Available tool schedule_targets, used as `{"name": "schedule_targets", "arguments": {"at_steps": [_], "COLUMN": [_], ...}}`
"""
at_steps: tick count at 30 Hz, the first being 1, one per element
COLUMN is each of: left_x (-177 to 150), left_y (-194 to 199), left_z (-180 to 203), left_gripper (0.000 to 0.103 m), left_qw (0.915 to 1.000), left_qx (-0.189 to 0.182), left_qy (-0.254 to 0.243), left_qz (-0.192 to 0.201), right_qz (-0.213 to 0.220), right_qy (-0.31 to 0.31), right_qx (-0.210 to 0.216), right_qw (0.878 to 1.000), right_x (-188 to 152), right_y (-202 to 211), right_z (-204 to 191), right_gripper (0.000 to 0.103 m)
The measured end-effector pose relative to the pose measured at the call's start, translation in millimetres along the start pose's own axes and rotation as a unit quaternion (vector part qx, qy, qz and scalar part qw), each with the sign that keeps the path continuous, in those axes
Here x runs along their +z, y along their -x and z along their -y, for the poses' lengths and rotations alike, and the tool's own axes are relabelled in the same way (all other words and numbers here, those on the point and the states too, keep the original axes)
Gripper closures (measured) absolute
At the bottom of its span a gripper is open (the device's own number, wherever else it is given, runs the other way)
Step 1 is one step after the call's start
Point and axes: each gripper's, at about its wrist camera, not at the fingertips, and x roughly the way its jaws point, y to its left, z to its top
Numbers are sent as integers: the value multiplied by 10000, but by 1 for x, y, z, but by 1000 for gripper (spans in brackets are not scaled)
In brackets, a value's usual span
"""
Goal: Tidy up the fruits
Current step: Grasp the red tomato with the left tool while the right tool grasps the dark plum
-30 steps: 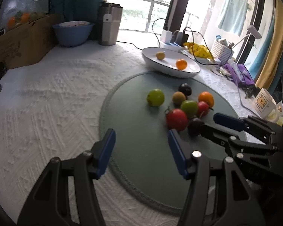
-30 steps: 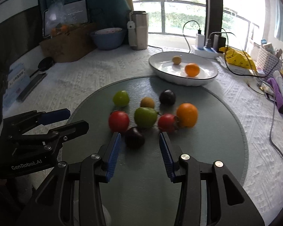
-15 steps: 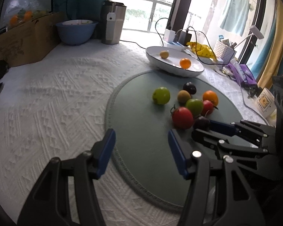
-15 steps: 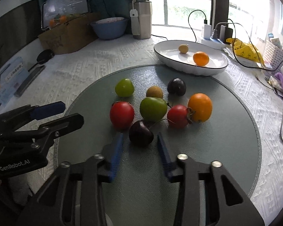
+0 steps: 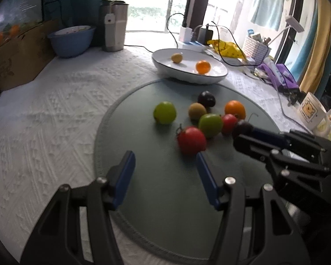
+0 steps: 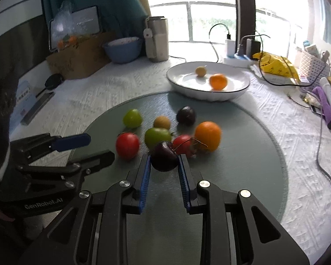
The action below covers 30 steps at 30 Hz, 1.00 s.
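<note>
Several fruits lie on a round grey-green mat (image 6: 242, 172): a red tomato (image 6: 127, 144), two green fruits (image 6: 132, 118), a brown kiwi (image 6: 162, 122), a dark plum (image 6: 186, 115), an orange (image 6: 208, 135) and a small red fruit (image 6: 184, 142). My right gripper (image 6: 164, 162) is shut on a dark cherry (image 6: 164, 159) with a stem, seen also in the left wrist view (image 5: 242, 128). My left gripper (image 5: 165, 165) is open and empty over the mat's near side, just short of the red tomato (image 5: 191, 140). A white plate (image 6: 183, 88) behind the mat holds a small orange and a yellowish fruit.
At the table's back stand a blue bowl (image 5: 70, 42), a steel tumbler (image 5: 113, 27) and a cardboard box (image 5: 13, 55). On the right are cables, a charger strip, a white basket (image 5: 256, 48), a yellow bag and a mug (image 5: 311, 111). A white textured cloth covers the table.
My right gripper moved forward to the dark cherry and closed on it. My left gripper stayed open and shifted slightly toward the fruit.
</note>
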Motion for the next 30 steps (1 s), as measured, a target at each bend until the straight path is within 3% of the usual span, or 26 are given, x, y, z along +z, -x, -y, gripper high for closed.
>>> {"name": "schedule_targets", "arguments": {"at_steps": [19, 24, 30], "left_x": [15, 16, 20], "left_y": [-29, -31, -28], "left_z": [34, 38, 38], "left_gripper": [44, 67, 69], "left_qw": [9977, 9973, 9977], "left_qx": [323, 300, 205], "left_qy": [-517, -603, -593], "left_qz": [-285, -296, -253], "right_qz": [264, 313, 354], "right_qy": [-311, -319, -298], "right_qx": [-37, -53, -47], "right_qw": [9992, 9990, 9989], "right_x": [6, 9, 14], "right_y": [12, 14, 14], "right_z": [46, 51, 53], "right_gripper": [76, 76, 76]}}
